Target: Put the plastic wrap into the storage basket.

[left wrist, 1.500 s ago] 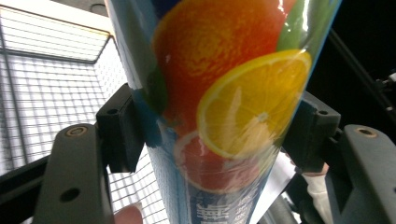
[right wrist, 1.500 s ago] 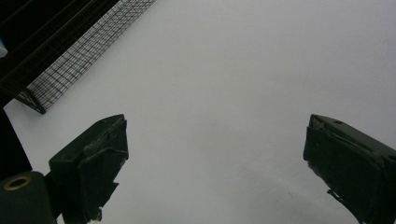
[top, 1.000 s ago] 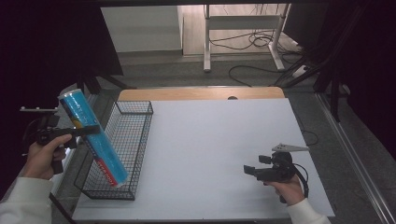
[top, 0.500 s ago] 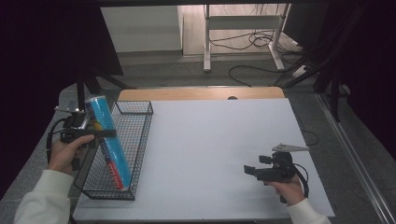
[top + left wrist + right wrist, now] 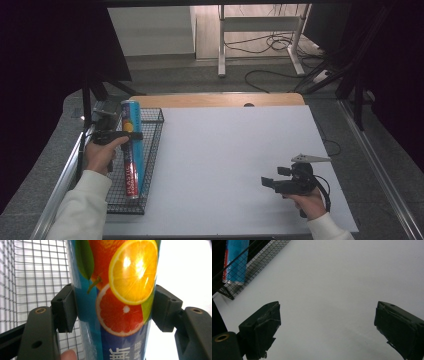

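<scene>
Black wire-mesh basket (image 5: 150, 150) at the white table's (image 5: 235, 150) left edge; inside it, a tall blue cylindrical tube printed with orange slices (image 5: 133, 150), leaning lengthwise, lower end on the basket floor. Left gripper (image 5: 127, 135), hand at the basket's outer wall, clamps the tube's upper part between both pads. Right gripper (image 5: 266, 182): held low over bare table well apart from the basket, jaws wide, holding nothing.

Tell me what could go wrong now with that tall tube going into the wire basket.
1. The left tongs pinch the glossy orange-print tube only at its sides, so it may slip or swing.
2. The tube leans in the wire basket with its lower end at the near end; released now, it could topple against the rim.
3. The light basket might shift.
</scene>
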The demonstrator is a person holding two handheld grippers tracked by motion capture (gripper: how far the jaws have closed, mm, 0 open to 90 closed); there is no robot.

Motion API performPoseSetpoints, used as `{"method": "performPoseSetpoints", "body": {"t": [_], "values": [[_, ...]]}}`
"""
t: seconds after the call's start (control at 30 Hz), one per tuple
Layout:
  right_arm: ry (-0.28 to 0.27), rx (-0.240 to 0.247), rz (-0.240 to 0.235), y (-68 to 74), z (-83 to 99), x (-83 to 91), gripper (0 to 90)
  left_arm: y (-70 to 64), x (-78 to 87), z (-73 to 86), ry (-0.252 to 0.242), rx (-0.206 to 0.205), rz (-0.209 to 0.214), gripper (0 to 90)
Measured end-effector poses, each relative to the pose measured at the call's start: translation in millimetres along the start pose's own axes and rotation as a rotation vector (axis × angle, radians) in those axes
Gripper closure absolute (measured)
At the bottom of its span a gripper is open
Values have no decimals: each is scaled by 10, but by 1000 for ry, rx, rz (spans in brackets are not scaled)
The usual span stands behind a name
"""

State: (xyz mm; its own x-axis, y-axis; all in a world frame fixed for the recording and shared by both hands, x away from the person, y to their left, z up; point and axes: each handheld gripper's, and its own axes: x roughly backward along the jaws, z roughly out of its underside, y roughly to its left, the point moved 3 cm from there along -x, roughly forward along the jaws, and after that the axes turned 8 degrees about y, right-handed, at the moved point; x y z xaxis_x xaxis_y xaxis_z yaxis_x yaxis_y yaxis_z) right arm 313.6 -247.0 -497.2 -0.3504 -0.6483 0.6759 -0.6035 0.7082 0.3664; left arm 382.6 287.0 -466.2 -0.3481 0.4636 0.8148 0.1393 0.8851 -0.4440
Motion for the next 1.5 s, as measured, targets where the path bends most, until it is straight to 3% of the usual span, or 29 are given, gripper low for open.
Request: {"method": "performPoseSetpoints", "body": {"t": [0.33,0.53,0.67,0.83,0.97,1.13,1.23,1.37,1.5], "values": [[5,-2,1,-10,10,-17,75,35,-277,-27,36,43,-46,314],[8,-4,3,-6,10,-25,76,55,-400,-17,36,52,-104,295],[5,-7,4,-11,10,-19,77,0,-349,-24,3,49,-74,237],[5,-1,0,7,16,-19,76,-90,-264,21,-37,-12,-98,189],[6,0,1,2,17,-5,77,-185,-121,122,-60,-113,-131,175],[3,-2,3,-8,14,-4,77,-379,98,324,-81,-207,-101,156],[4,1,3,-2,15,-4,77,-454,170,402,-105,-234,-106,160],[-5,11,-2,11,17,13,77,-694,286,657,-132,-329,-47,161],[-23,35,13,16,18,49,89,-885,278,883,-151,-400,50,158]]}}
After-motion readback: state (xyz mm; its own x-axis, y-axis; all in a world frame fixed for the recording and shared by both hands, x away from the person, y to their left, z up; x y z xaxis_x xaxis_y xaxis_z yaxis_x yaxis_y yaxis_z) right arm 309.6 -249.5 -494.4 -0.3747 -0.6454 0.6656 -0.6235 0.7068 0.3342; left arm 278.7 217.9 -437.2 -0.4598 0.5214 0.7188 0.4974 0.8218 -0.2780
